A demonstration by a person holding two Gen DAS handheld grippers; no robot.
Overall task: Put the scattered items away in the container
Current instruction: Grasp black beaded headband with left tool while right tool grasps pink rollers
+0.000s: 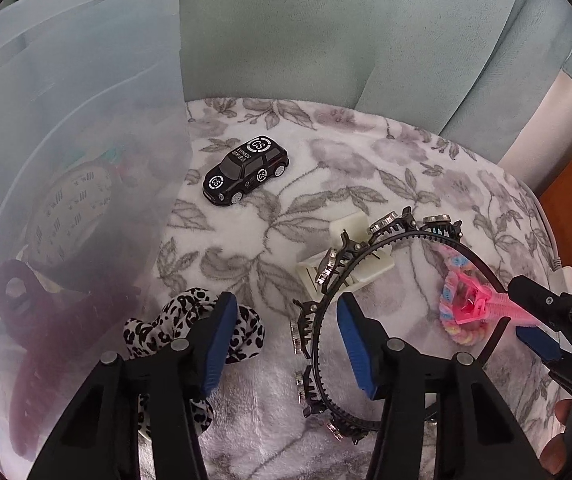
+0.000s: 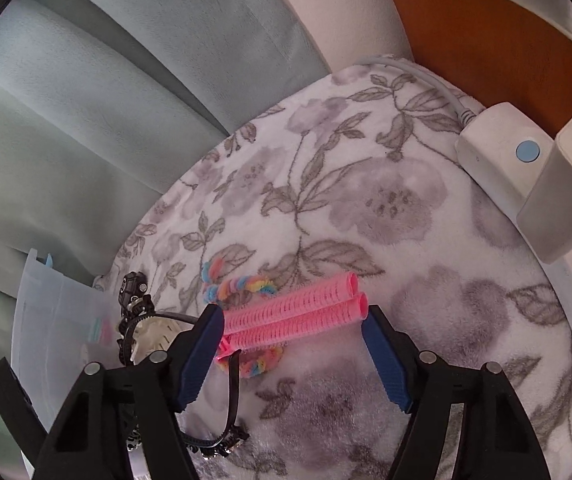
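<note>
The clear plastic container [image 1: 97, 128] stands at the left and holds a maroon hair claw [image 1: 33, 320] and a round patterned item [image 1: 71, 216]. On the floral blanket lie a black toy car [image 1: 245, 174], a cream clip [image 1: 348, 258], a black jewelled headband [image 1: 326, 320], a leopard scrunchie [image 1: 157, 326] and a rainbow hair tie [image 1: 452, 288]. My left gripper [image 1: 281, 340] is open over the scrunchie and headband. My right gripper [image 2: 294, 344] is open around the pink hair rollers [image 2: 298, 308]; the rollers touch both pads.
A white power strip with cable [image 2: 498, 152] lies at the blanket's right edge. Pale green curtains [image 1: 326, 32] hang behind. An orange wooden surface [image 2: 466, 28] shows at the far right. The container also shows in the right wrist view [image 2: 53, 320].
</note>
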